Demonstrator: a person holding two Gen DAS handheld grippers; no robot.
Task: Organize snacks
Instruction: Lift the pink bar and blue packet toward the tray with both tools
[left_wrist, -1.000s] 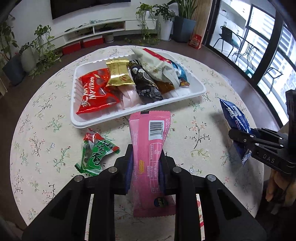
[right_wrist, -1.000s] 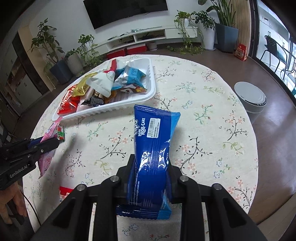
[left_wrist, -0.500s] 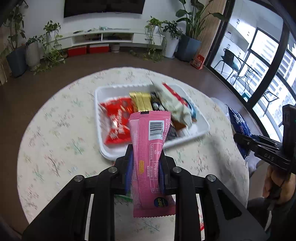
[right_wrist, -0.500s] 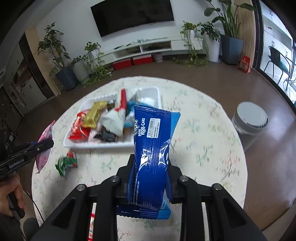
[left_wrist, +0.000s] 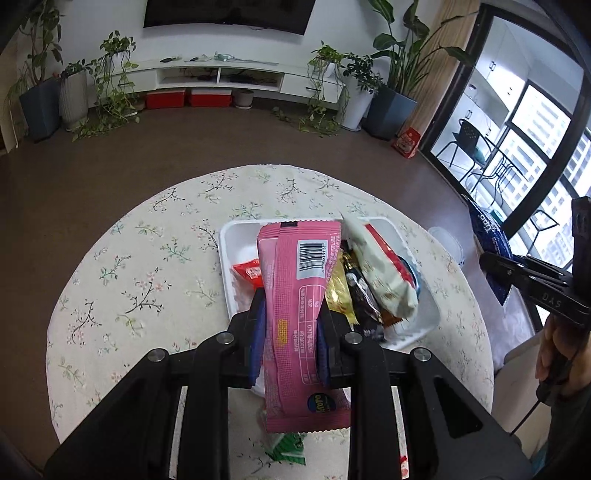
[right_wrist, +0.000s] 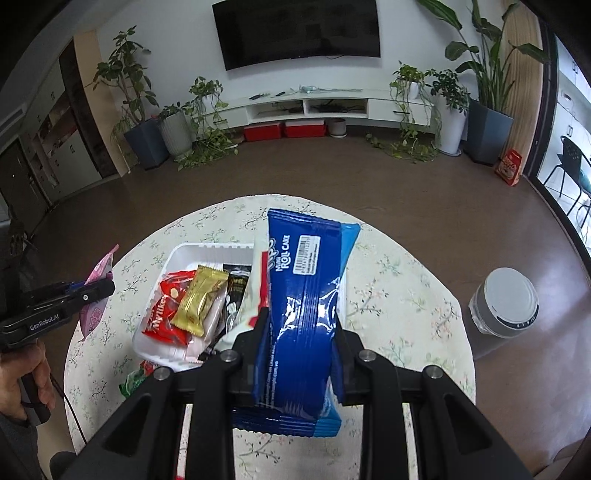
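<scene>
Left tool (left_wrist: 291, 325): you have it clamped on the pink snack bar (left_wrist: 300, 310), held above the white tray (left_wrist: 236, 236).
Right tool (right_wrist: 301, 332): you grip the blue Mini Roll Cake pack (right_wrist: 303, 306) over the same tray's right side.
Risk: both tools converge on one crowded tray; they may collide, or a dropped pack may slide off the heap onto the desk (left_wrist: 147, 266).
Look: both wrappers are glossy, long and slippery, barcodes facing up.
Leftover: a green packet (right_wrist: 131, 380) lies on the desk beside the tray.
</scene>
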